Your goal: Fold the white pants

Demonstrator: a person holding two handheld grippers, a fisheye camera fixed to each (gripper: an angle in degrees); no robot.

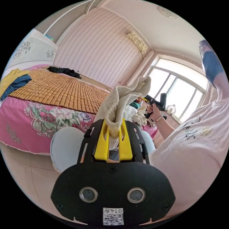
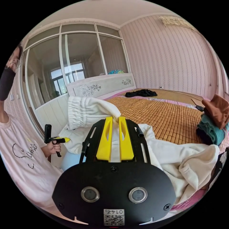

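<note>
The white pants (image 1: 124,100) are a cream ribbed knit garment held up off the bed between both grippers. My left gripper (image 1: 114,122) is shut on a bunched edge of them, close to the person's knees. My right gripper (image 2: 115,119) is shut on the elastic waistband part (image 2: 88,112), and the rest of the white pants (image 2: 181,159) drapes down onto the bed's near edge. The right gripper (image 1: 149,101) appears in the left gripper view, held in a hand. The left gripper (image 2: 60,140) appears in the right gripper view at the left, with cloth in its yellow jaws.
A bed (image 1: 43,117) with a woven bamboo mat (image 2: 164,114) and pink floral sheet. A black garment (image 2: 141,93) lies near the white headboard (image 2: 102,85). Stacked teal and brown clothes (image 2: 213,121) sit at the bed's right edge. Yellow and blue clothes (image 1: 13,82) lie by the headboard. The person (image 1: 195,148) stands close.
</note>
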